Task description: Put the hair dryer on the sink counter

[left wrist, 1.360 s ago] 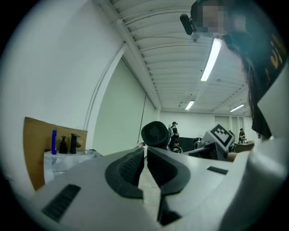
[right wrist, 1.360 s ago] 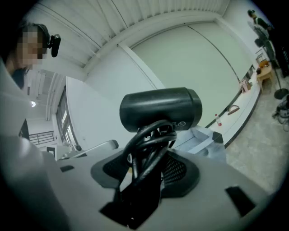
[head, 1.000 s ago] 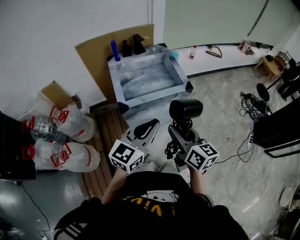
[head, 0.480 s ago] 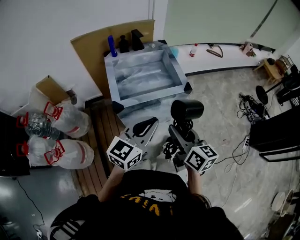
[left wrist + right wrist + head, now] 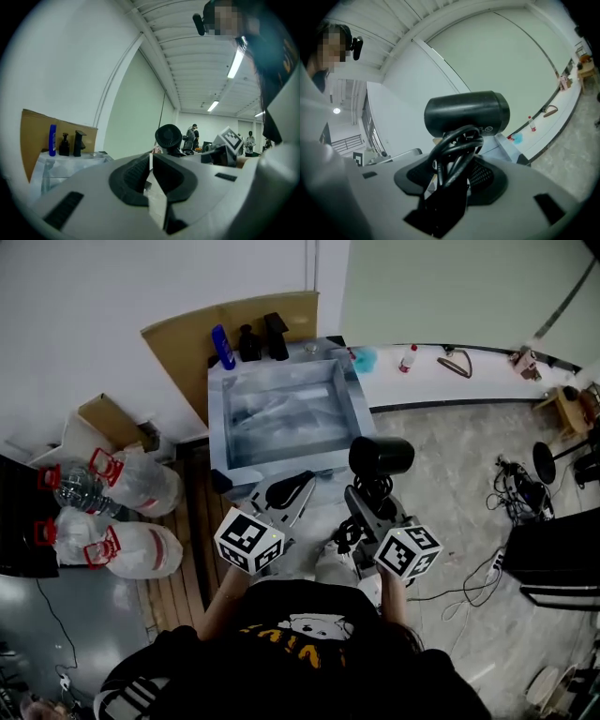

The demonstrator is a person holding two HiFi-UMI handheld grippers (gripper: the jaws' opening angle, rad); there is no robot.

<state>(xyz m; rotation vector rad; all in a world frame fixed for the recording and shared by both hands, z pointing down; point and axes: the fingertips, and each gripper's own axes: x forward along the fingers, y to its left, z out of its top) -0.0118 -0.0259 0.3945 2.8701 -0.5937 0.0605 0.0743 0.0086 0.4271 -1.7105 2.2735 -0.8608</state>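
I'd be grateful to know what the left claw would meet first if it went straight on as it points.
Most likely the hair dryer held in the right claw: its black head sits just beyond the tips of the left claw. Depth is unclear, so it might slip past toward the sink counter.

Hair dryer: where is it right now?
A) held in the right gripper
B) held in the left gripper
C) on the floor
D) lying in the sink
A: the right gripper is clamped on the handle of the black hair dryer and holds it up off the floor.
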